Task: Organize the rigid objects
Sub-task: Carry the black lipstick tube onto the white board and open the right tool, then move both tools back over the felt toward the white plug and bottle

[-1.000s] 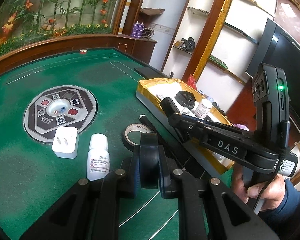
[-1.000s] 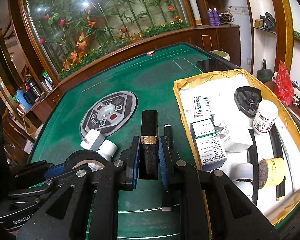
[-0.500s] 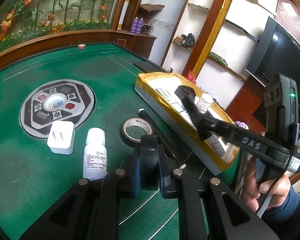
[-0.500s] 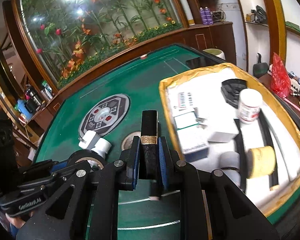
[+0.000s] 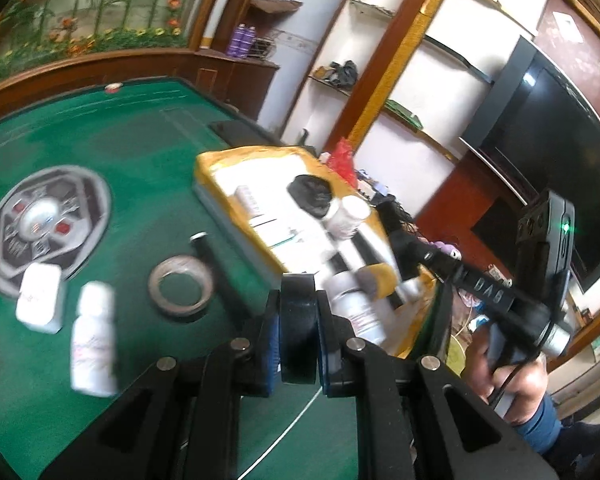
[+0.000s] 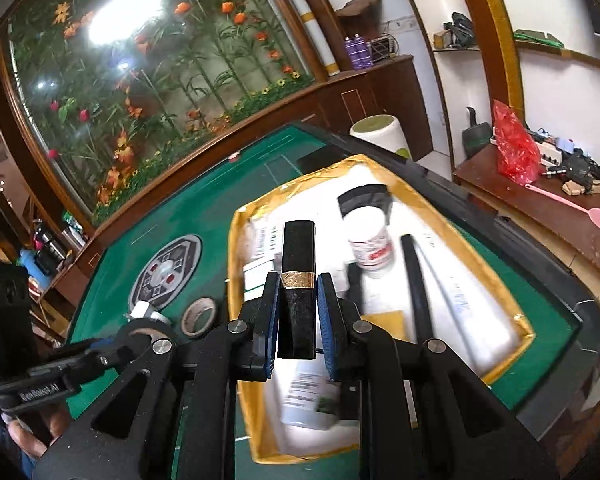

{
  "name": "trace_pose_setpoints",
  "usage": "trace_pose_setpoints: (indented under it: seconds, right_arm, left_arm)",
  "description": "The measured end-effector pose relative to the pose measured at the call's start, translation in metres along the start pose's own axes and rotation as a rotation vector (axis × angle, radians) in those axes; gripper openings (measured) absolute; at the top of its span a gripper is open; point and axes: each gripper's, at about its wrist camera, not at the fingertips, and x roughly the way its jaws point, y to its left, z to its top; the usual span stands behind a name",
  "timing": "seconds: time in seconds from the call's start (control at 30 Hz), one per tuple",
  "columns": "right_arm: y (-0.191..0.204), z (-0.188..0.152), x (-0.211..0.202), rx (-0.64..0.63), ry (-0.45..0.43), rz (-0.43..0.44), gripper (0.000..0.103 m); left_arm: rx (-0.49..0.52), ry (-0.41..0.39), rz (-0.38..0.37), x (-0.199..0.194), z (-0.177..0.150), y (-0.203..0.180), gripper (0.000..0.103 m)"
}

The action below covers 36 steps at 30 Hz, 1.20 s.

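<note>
On the table (image 5: 148, 152) the tray (image 6: 236, 240) sat off to the right, with the round control panel (image 5: 46, 216) left of it. In front of the panel were 1 plug adapter (image 5: 40, 298) and 1 bottle (image 5: 92, 340), tape ring (image 5: 180, 290) just right of them. Inside the tray: 1 pill bottle (image 6: 370, 240), boxes (image 6: 308, 396), and a long strip (image 6: 416, 288) to the bottle's right.

You hold a black square tube with a gold band (image 6: 297, 280) and a black tape roll (image 5: 298, 332). The felt surface (image 5: 148, 160) is green; the tray rim (image 6: 236, 248) is yellow.
</note>
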Motion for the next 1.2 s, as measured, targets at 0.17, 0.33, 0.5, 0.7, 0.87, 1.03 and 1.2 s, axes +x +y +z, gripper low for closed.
trace_pose_setpoints:
  seconds: [0.17, 0.33, 0.5, 0.7, 0.87, 1.03, 1.2]
  right_arm:
    - [-0.022, -0.003, -0.007, 0.011, -0.006, -0.042, 0.017]
    - [-0.043, -0.002, -0.002, 0.03, 0.014, -0.073, 0.017]
    - [-0.052, 0.002, 0.008, 0.019, 0.032, -0.096, 0.017]
    - [-0.054, 0.002, 0.018, 0.006, 0.057, -0.114, 0.018]
    - [-0.055, 0.001, 0.011, 0.002, 0.04, -0.138, 0.023]
    - [-0.05, 0.006, -0.011, 0.005, -0.023, -0.129, 0.023]
    - [-0.036, 0.008, -0.021, -0.004, -0.042, -0.102, 0.023]
  left_arm:
    - [0.052, 0.026, -0.042, 0.027, 0.016, -0.037, 0.014]
    - [0.087, 0.078, -0.052, 0.066, 0.017, -0.061, 0.015]
    - [0.072, 0.095, -0.025, 0.086, 0.017, -0.064, 0.015]
    - [0.064, 0.094, -0.01, 0.092, 0.015, -0.063, 0.016]
    - [0.077, 0.109, 0.003, 0.091, 0.012, -0.067, 0.018]
    - [0.07, 0.087, -0.021, 0.075, 0.012, -0.069, 0.018]
    - [0.054, 0.058, -0.04, 0.054, 0.015, -0.065, 0.027]
